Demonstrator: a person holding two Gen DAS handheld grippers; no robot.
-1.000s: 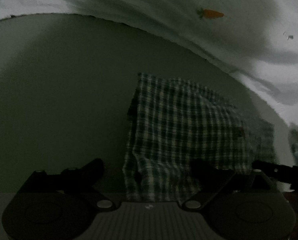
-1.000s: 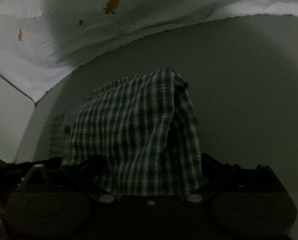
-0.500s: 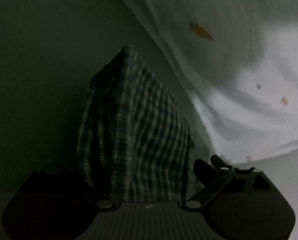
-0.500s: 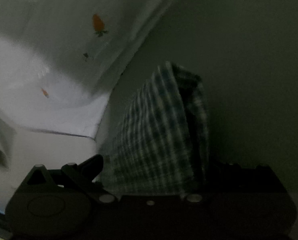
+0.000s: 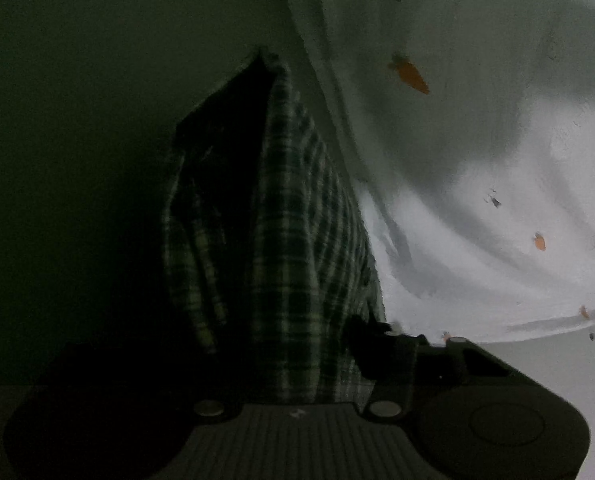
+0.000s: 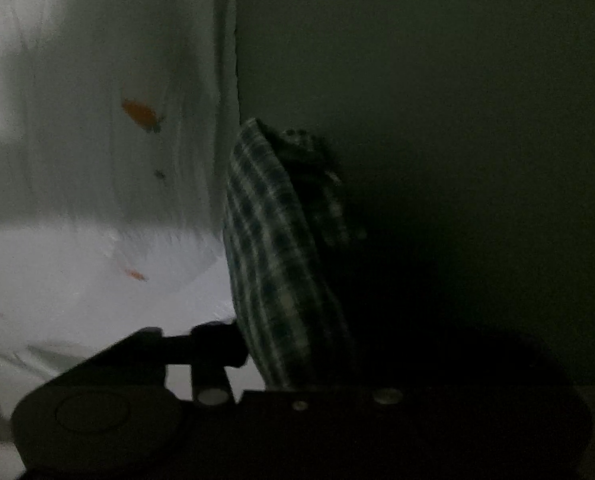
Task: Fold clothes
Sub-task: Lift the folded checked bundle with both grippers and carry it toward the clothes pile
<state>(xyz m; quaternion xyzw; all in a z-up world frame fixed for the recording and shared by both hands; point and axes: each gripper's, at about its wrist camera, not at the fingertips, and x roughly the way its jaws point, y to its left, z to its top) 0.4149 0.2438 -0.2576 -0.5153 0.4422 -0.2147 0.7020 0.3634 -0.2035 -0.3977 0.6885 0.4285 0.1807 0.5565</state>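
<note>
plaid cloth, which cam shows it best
The left wrist view: the plaid cloth fills the frame centre, with both a lit check face and a dark fold visible. The right wrist view shows a narrower, edge-on strip, half lost in shadow.

You have a dark green surface as support, with a white carrot-print sheet lying directly on it along one edge.
</note>
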